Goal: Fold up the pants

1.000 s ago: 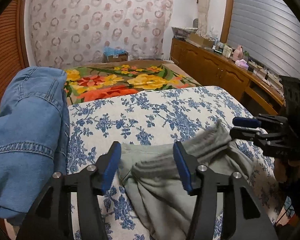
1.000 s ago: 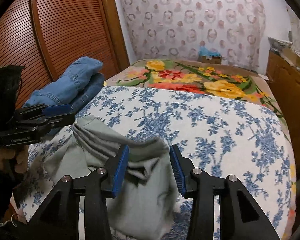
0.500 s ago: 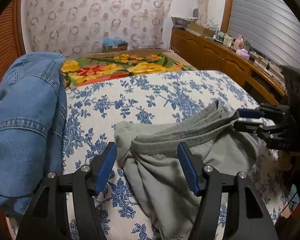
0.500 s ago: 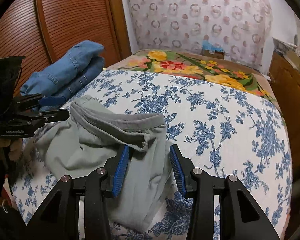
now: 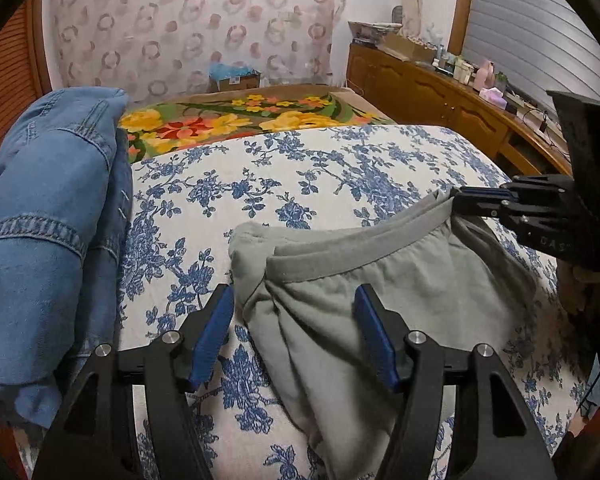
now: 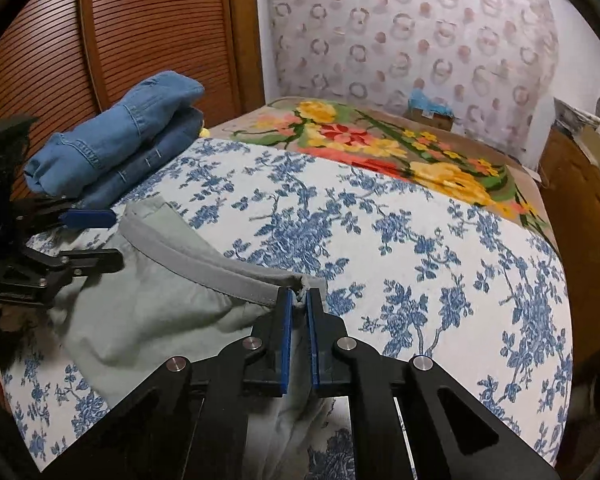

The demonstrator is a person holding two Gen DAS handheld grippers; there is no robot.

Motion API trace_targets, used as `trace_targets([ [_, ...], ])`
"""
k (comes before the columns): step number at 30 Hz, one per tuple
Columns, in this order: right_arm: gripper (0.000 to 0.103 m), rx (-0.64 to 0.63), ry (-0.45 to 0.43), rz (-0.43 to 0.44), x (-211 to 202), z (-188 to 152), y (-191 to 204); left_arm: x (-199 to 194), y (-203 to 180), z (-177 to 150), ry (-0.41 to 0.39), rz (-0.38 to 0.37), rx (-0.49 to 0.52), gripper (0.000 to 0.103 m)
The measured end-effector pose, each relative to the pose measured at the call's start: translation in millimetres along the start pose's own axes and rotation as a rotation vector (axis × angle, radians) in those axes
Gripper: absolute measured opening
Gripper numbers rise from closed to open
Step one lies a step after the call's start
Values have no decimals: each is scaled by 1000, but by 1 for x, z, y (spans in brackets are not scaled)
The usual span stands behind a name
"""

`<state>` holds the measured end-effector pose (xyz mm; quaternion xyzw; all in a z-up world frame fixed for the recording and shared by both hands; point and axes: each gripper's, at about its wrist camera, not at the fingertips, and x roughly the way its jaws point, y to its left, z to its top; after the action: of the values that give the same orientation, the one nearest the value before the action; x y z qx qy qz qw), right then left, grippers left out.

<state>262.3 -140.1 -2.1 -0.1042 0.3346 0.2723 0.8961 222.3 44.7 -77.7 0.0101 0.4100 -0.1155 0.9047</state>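
The grey pants [image 5: 380, 280] are laid on the blue-flowered bedspread [image 5: 300, 184], at the near edge of the bed, with the waistband [image 6: 204, 264] turned toward the far side. They are not yet flat: the cloth below the band is gathered in soft wrinkles.

The right gripper [image 6: 298, 304] is closed narrowly on one end of the waistband, and a small bunch of grey cloth is seen pinched between its blue pads [image 6: 286, 340]. This corner is probably chosen because the elastic band is the firmest part, so the whole garment can be pulled and straightened from there.

The left gripper [image 5: 296, 336] is kept wide, with nothing pressed between its pads. It is held low over the other end of the band, and the edge of the pants lies between the two fingers, but the pads are apart from the cloth. It is judged that this position is taken so that the second corner can be caught; with both ends held, the waist can be stretched and the pants spread before a fold is made.

The folded blue jeans [image 6: 116, 148] are stacked at the side of the bed by the wooden wardrobe [image 6: 140, 20], well apart from the working place, probably as a finished pile.
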Motion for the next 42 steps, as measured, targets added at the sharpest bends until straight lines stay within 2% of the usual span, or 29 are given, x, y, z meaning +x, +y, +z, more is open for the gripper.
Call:
trace_targets([
  [3,8,27,-8,14,-5,-3,-2,-5,-2,-4,-2,-9,-5,64],
  [6,18,56,-23,-6,-19,-9,-5,-9,-5,-9,-1,-12,-5,64],
  [8,32,74,-20,-1,-29,-15,-5,-12,-8,-13,1,-18,-3,64],
  [9,35,81,-15,-11,-33,-19,-5,-13,-9,-15,3,-20,-4,64],
  [15,40,138,10,-26,-50,-42,4,-17,-21,-27,23,-24,14,64],
  [22,40,145,57,-30,-41,-56,21,-11,-27,-38,55,-17,28,64],
  [24,41,134,73,-55,-35,-57,24,-9,-26,-39,59,-17,25,75],
  [27,48,131,71,-75,-34,-58,25,-6,-24,-42,56,-16,19,79],
  [32,68,129,62,-92,-32,-61,24,-4,-26,-42,54,-13,33,82],
  [37,75,113,72,-105,-30,-60,29,-3,-28,-42,57,-4,44,83],
  [40,81,124,68,-70,-30,-60,26,-3,-28,-42,57,-3,45,83],
  [42,83,109,74,-77,-28,-59,28,-4,-27,-43,57,-1,42,83],
])
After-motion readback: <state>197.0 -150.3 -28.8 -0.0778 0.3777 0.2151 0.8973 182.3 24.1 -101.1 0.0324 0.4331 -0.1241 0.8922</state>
